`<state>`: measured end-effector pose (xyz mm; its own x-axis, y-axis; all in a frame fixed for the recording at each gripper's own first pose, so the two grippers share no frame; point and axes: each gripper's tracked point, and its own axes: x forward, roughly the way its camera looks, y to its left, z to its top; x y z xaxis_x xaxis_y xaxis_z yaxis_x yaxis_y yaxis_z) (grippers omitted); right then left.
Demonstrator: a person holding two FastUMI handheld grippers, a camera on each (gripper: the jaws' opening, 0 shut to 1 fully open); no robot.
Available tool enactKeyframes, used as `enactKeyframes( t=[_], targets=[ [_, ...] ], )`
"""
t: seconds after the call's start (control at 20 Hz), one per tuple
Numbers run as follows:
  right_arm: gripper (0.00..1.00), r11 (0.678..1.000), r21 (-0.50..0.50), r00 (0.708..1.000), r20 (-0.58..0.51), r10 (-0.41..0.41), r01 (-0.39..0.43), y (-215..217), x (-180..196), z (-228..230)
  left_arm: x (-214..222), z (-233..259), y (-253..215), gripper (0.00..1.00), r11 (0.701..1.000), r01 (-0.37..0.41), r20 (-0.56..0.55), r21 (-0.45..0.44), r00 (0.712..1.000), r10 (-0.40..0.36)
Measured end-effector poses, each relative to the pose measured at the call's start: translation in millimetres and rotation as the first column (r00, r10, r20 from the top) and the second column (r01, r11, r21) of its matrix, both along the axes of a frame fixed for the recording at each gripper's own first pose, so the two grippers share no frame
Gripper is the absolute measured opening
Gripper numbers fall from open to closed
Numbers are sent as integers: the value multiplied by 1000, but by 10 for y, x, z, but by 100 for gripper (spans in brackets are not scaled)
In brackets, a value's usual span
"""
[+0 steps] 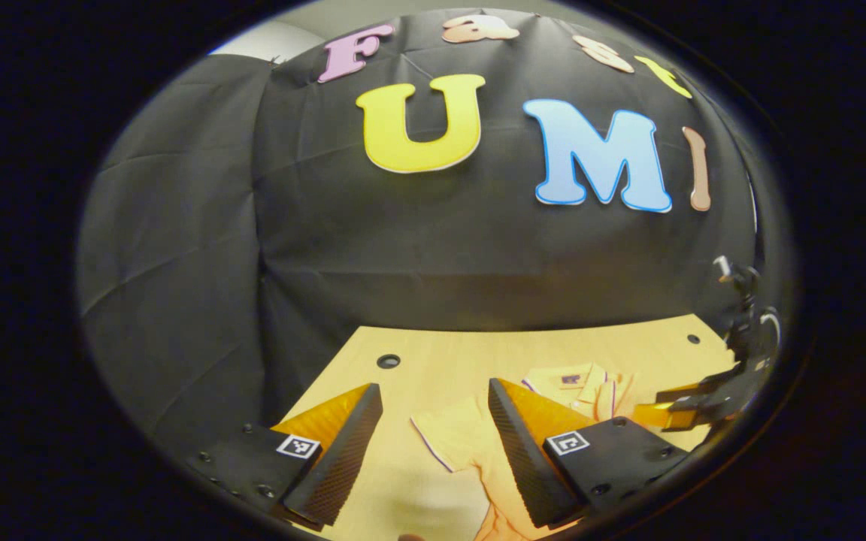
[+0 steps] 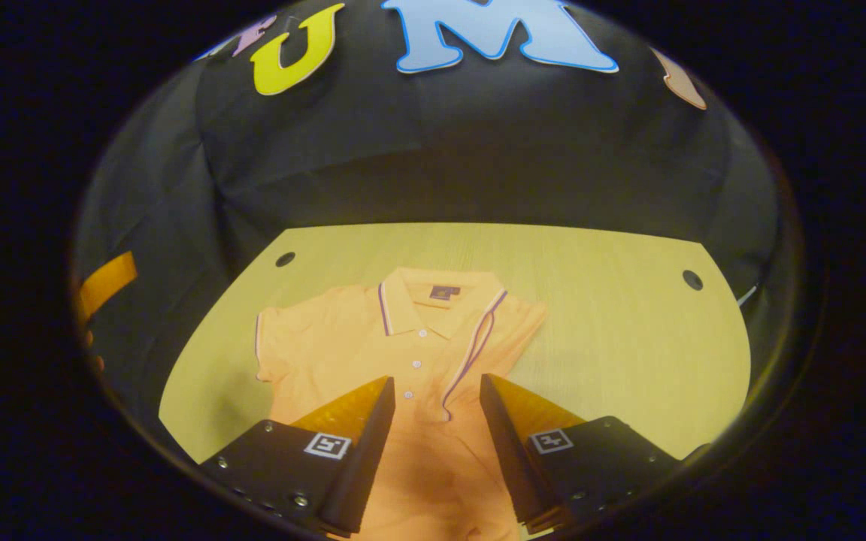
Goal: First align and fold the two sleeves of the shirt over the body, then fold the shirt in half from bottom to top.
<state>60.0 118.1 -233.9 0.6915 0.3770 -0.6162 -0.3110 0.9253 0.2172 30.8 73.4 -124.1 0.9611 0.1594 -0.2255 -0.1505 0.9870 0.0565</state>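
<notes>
Right gripper view: shirt (image 2: 373,338) flat on table (image 2: 613,338), right sleeve folded.

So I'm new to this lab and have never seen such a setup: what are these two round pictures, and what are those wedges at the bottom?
Each picture comes from a camera riding on a hand-held two-finger gripper. The wedges are that gripper's own fingers. In the left gripper view, the left gripper is open above the table. The right gripper view shows the right gripper, also open, over an orange polo shirt lying flat. One sleeve is already folded over the body; the other sleeve lies spread out. Nothing is held.
</notes>
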Motion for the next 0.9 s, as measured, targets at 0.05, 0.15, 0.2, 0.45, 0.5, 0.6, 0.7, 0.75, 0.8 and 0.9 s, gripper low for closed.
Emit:
enactKeyframes(
  t=[0.05, 0.15, 0.2, 0.45, 0.5, 0.6, 0.7, 0.75, 0.8, 0.9],
  targets=[
    [72, 1000, 11, 1000, 15, -5, 5, -32, -43, 102, 81, -84, -6, 94, 1000, 10, -13, 3, 1000, -10],
    [72, 1000, 28, 999, 43, -14, 13, -79, -142, 289, 240, -271, -5, 94, 1000, 30, -42, 8, 999, -29],
    [71, 999, 31, 998, 57, -19, 17, -105, -197, 360, 314, -385, -14, 94, 999, 39, -60, 9, 997, -38],
    [71, 996, 65, 995, 78, -60, 55, -238, -560, 628, 626, -946, 48, 94, 998, 56, -154, -2, 986, -56],
    [72, 996, 68, 995, 74, -70, 65, -270, -639, 639, 686, -1059, 72, 94, 998, 55, -170, -8, 984, -56],
    [71, 994, 63, 994, 67, -88, 84, -342, -771, 651, 791, -1348, 128, 94, 999, 46, -219, -15, 974, -48],
    [72, 993, 45, 992, 63, -110, 107, -454, -877, 642, 856, -1685, 178, 95, 999, 29, -299, -22, 954, -35],
    [72, 991, 39, 990, 60, -128, 126, -524, -902, 644, 857, -1846, 194, 95, 1000, 20, -336, -24, 941, -27],
    [71, 989, 40, 987, 57, -148, 145, -577, -937, 644, 868, -1953, 215, 95, 1000, 15, -360, -25, 933, -23],
    [72, 981, 42, 980, 45, -193, 191, -716, -971, 637, 872, -2140, 260, 95, 1000, 6, -399, -17, 917, -13]
  ],
)
